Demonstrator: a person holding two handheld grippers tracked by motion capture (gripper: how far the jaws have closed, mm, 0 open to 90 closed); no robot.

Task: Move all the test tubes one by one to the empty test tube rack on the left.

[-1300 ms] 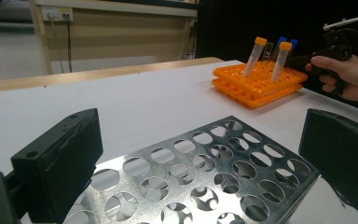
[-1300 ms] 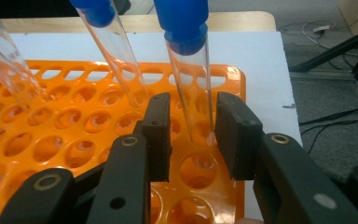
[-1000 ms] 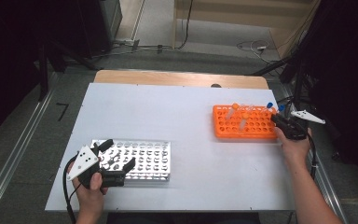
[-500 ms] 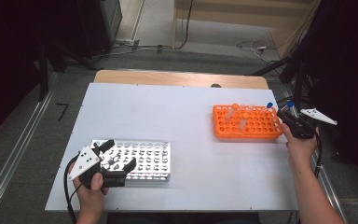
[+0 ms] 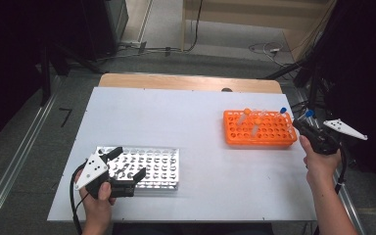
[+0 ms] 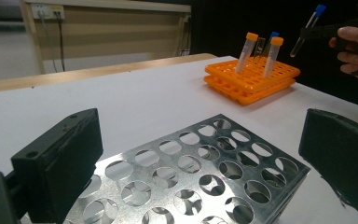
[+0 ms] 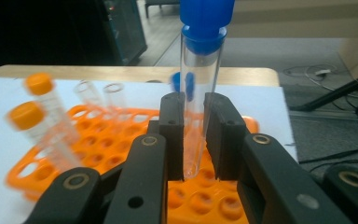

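Right gripper [image 7: 195, 140]: black jaws clamped on a clear plastic test tube with a blue cap [image 7: 199, 88], tube upright, held just above the near right edge of the orange plastic tube rack [image 5: 259, 129]. In that rack: two orange-capped tubes [image 6: 247, 50], one blue-capped tube [image 5: 282, 111]. Left gripper [image 5: 127, 169]: jaws wide apart, nothing between the pads, at the near end of the perforated metal rack [image 6: 200, 172], well apart from the orange rack on the white table [image 5: 186, 122].
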